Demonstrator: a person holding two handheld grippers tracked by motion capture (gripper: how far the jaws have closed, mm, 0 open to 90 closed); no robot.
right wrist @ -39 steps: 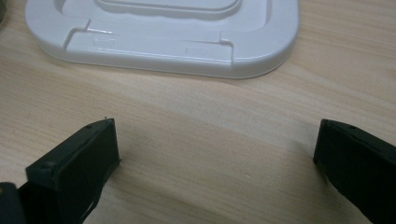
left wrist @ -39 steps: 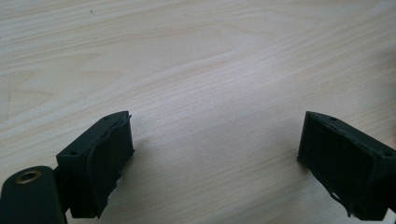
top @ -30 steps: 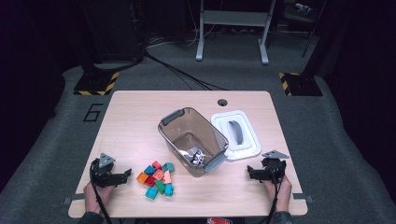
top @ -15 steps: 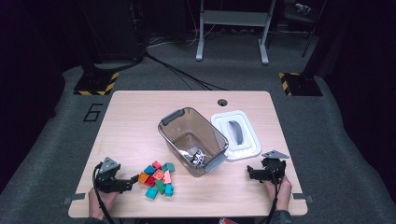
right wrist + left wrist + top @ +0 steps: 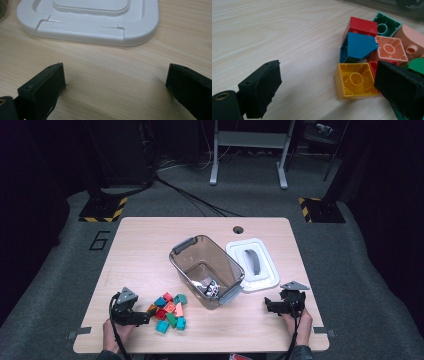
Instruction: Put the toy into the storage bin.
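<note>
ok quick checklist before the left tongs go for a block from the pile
1. Left tongs open, nothing between the jaws: ok; they have just been closing a little.
2. Yellow block within the jaw gap, open side up, nearest block: ok.
3. Room around it: not ok; the blue block and a red one crowd its far side.
4. Bin open, white lid lying flat on the table beside it: ok.
5. Right tongs open over bare table near the lid, away from the pile: ok.
</note>
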